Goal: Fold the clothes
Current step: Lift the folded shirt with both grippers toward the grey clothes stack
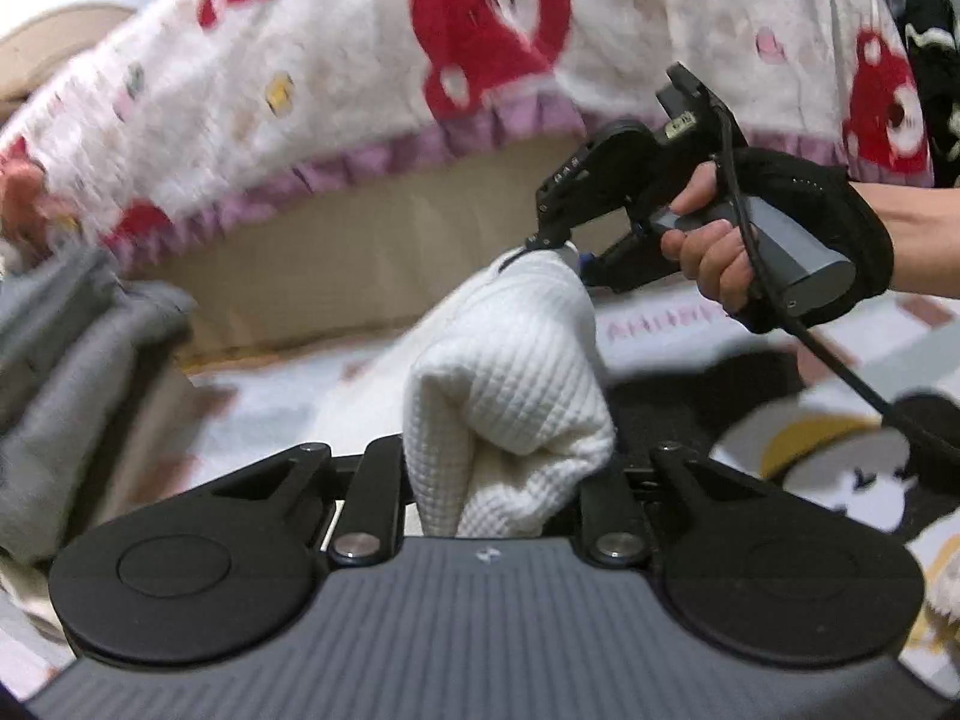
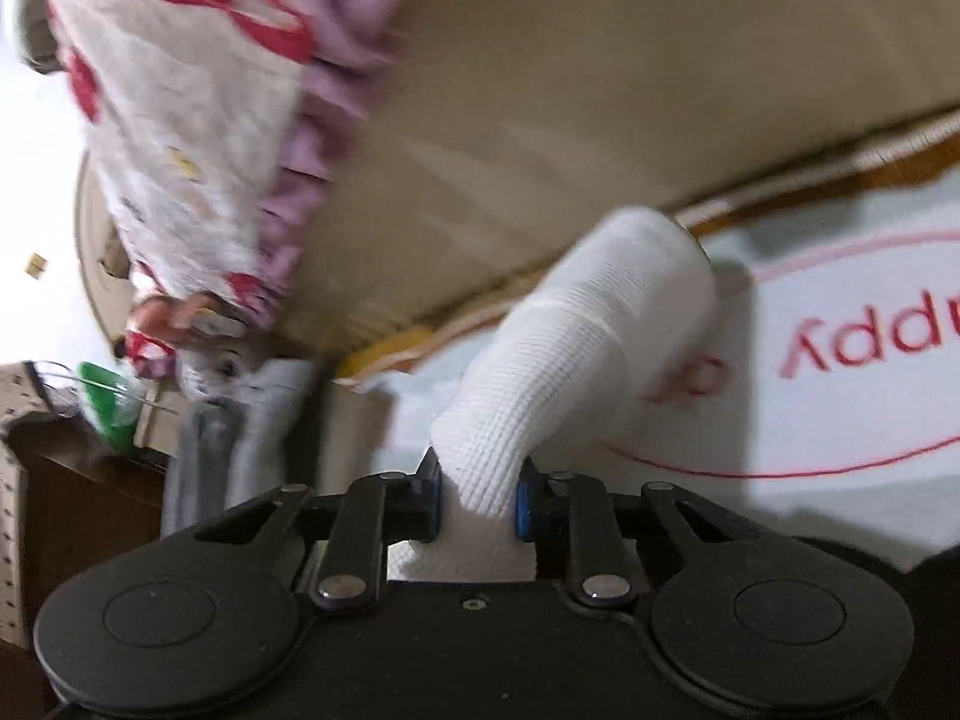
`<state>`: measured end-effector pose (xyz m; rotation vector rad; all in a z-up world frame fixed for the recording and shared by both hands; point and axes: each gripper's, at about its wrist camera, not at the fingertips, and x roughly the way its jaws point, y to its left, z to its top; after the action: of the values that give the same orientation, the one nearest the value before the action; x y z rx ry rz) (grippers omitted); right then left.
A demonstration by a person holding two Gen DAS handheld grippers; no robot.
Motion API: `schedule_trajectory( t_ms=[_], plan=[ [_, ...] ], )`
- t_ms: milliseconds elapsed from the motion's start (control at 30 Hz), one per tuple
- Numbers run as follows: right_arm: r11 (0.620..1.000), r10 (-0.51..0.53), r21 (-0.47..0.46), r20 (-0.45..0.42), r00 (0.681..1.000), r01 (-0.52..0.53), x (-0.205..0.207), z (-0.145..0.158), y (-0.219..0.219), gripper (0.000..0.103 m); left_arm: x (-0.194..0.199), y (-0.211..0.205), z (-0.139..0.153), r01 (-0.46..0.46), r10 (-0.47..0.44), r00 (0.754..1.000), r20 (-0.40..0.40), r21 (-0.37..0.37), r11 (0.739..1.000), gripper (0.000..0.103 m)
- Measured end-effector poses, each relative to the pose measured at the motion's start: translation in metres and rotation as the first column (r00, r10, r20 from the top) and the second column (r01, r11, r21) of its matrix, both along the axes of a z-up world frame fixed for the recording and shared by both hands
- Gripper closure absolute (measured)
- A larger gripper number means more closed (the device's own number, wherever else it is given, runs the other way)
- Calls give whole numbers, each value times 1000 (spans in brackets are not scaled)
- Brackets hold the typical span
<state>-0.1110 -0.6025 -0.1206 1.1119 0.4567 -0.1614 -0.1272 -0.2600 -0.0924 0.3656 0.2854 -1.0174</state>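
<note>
I have the white waffle-knit cloth (image 1: 510, 396) pinched in both tools, so it hangs between them up off the printed mat (image 2: 840, 360) below. My left gripper (image 1: 492, 504) is closed tight on one bunched end, right at its tips. My right gripper (image 2: 478, 495) squeezes the other end between its blue pads (image 2: 523, 504) (I hold two ends so the cloth can stretch out). A fuzzy red-and-white blanket (image 1: 360, 90) hangs beyond the tools.
</note>
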Motion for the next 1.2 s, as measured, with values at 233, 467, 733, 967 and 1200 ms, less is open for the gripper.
schedule_trajectory(
  t_ms=[233, 467, 733, 967, 1200],
  plan=[
    [984, 48, -169, -27, 998, -52, 15, 126, 49, 78, 0, 53, 63, -71, 74, 997, 11, -189, 980, 85],
    [959, 87, -262, -74, 993, -104, 25, 239, 95, 78, -1, 100, 116, -76, 79, 997, -6, -334, 939, 85],
    [906, 143, -387, -100, 985, -171, 59, 290, 138, 78, 19, 128, 136, -134, 108, 991, -85, -409, 903, 85],
    [935, 150, -326, -1, 989, -142, 109, 268, 140, 78, 59, 132, 146, -177, 135, 982, -130, -405, 897, 85],
    [933, 108, -351, 55, 993, -82, 159, 270, 132, 78, 124, 119, 155, -159, 121, 986, -119, -398, 903, 85]
  ],
)
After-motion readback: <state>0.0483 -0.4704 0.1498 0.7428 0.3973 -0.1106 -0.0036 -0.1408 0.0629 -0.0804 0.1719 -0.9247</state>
